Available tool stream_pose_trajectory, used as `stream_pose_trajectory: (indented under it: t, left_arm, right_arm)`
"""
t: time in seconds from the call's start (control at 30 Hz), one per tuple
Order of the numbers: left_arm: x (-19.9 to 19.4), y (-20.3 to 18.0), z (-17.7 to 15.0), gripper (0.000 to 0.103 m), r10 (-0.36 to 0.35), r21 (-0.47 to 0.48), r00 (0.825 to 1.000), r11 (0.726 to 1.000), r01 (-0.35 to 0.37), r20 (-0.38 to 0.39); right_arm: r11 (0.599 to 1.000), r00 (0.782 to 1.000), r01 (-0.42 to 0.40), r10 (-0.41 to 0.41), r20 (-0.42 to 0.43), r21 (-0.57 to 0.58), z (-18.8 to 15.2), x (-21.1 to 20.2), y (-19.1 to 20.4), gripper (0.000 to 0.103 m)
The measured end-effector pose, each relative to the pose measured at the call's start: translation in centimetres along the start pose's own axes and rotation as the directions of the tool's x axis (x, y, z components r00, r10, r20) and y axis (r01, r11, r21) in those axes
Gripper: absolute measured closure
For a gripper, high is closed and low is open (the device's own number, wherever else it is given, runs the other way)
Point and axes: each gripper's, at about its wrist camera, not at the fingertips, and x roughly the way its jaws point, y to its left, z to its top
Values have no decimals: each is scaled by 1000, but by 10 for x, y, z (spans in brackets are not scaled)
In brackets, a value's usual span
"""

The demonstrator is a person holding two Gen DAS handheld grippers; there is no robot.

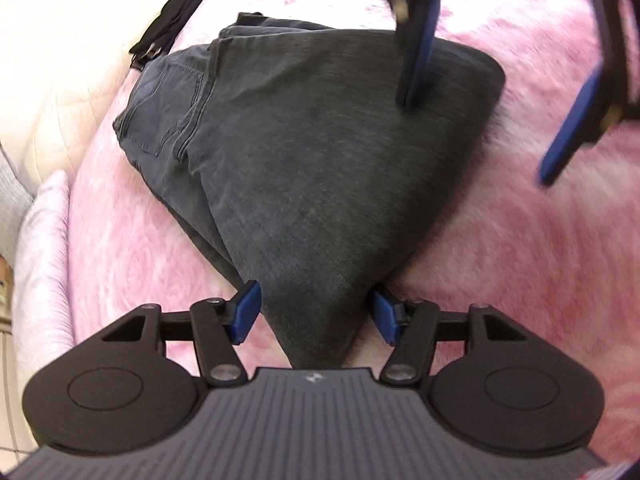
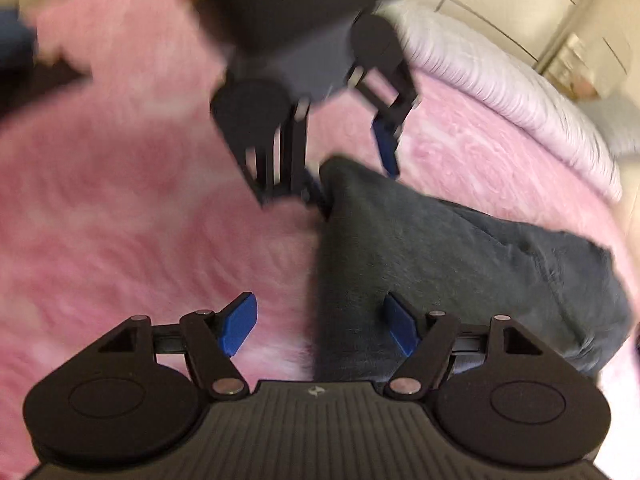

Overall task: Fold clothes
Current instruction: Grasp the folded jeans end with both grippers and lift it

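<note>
A pair of dark grey jeans [image 1: 312, 160] lies folded on a pink fluffy blanket [image 1: 520, 260]. My left gripper [image 1: 316, 316] is open, its blue fingers on either side of the near corner of the jeans. My right gripper [image 1: 488, 120] shows at the upper right of the left wrist view, open above the far right corner of the jeans. In the right wrist view my right gripper [image 2: 320, 328] is open over the edge of the jeans [image 2: 460, 264], and my left gripper [image 2: 352, 176] is open at their far corner.
A black garment [image 1: 172, 24] lies at the far left edge of the blanket. A cream quilted cover [image 1: 60, 60] lies beyond it. A lilac ruffled bed edge [image 2: 500, 92] and pale cupboards [image 2: 540, 12] are at the right.
</note>
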Motion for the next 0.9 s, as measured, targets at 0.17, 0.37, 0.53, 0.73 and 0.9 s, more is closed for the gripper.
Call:
stream_pose_trajectory:
  t: [0.17,0.37,0.53,0.73,0.9]
  left_arm:
    - [-3,-9,-1,40,42,37,999,998,-42,21]
    - [5,-29,1,33,89,265,995,959,-98,43]
    - [11,-23,6,79,19,265,1000,964,-17,-4]
    - [-37,-5,19,91,37,154,999,987,-34,-13]
    - [-90,16,37,91,-42,55,998,998,44,-39]
  right_arm:
    - [986,991,119,-125,-52,-115,-12,14,-5,51]
    - [988,990,93,-105,-98,-125,-7,24,-13,61]
    - [999,996,14,-18,-84,-46,-1,14,-36,80]
    - [999,998,-40,39,-40,-25,9,-27,-51,83]
    - [992,992,-127,127,2,-6,13,-81,-59,84]
